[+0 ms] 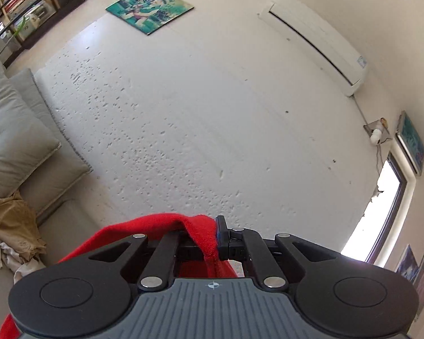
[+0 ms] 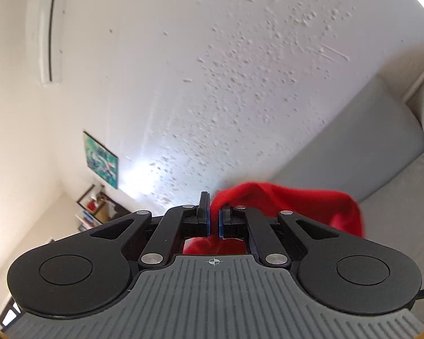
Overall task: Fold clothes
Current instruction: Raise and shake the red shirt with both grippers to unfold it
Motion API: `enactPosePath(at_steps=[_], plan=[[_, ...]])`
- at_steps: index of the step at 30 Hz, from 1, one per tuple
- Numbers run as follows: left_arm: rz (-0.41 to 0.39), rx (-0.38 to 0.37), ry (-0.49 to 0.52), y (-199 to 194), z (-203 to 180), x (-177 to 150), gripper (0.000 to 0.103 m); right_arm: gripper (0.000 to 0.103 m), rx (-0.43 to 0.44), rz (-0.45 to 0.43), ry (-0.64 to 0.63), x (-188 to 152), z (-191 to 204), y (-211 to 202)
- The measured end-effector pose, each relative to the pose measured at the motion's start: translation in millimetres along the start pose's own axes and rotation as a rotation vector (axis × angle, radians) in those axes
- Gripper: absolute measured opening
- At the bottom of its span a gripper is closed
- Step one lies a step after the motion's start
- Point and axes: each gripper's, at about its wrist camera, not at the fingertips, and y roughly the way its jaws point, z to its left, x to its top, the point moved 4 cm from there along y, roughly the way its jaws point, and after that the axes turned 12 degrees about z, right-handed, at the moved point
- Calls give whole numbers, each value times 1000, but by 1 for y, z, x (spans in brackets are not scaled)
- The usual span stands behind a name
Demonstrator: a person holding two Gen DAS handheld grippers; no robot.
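1. We face a white, pitted plaster wall (image 1: 183, 113) that fills both views, bare across its middle.
2. A grey fabric sofa with cushions (image 1: 17, 130) sits at nine o'clock in the left view, a tan crumpled garment (image 1: 11, 223) on it.
3. The soft red fleece garment (image 1: 161, 227) hangs lifted between our grippers, draped over the fingers at six o'clock, its folded edge curling right in the right view.
4. Our left gripper (image 1: 216, 237) is clenched on its edge.
5. Our right gripper (image 2: 214, 220) is likewise clamped on the red cloth.
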Motion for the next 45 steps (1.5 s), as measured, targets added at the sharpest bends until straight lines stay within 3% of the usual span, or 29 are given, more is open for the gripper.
enactPosePath(at_steps=[4,7,10,12,15,18,20,22,23,26,30,33,35,41,45], plan=[[-55,-84,29,-28,-30,6,3,5,39,-127,-170,8,60,-50],[-59,-121,60,-30,-43,8,3,5,24,-127,-248,6,90,-69],[-10,-117,89,-16,-46,8,4,5,-40,-160,-315,10,103,-84],[65,-61,92,12,-35,4,4,5,-104,-140,-304,21,94,-75],[240,15,26,71,4,-9,4,5,-229,-62,-247,42,57,-35],[434,97,-94,146,67,-35,4,5,-386,55,-223,62,-3,35],[497,176,-181,192,109,-67,4,5,-477,129,-191,76,-48,84],[487,211,-168,221,120,-73,3,5,-531,128,-109,95,-86,113],[460,177,-136,230,111,-64,3,5,-514,99,-83,105,-92,116],[364,80,-14,237,71,-30,4,5,-456,-29,-174,142,-56,112],[334,58,56,232,53,-26,4,5,-442,-108,-266,157,-25,94],[350,101,65,229,76,-66,4,5,-480,-70,-255,142,-49,88],[388,137,39,228,99,-102,4,5,-526,-2,-220,116,-90,95],[554,308,-69,196,192,-213,4,5,-643,171,-24,5,-236,103],[649,423,-164,164,243,-268,4,5,-682,226,102,-66,-298,96]])
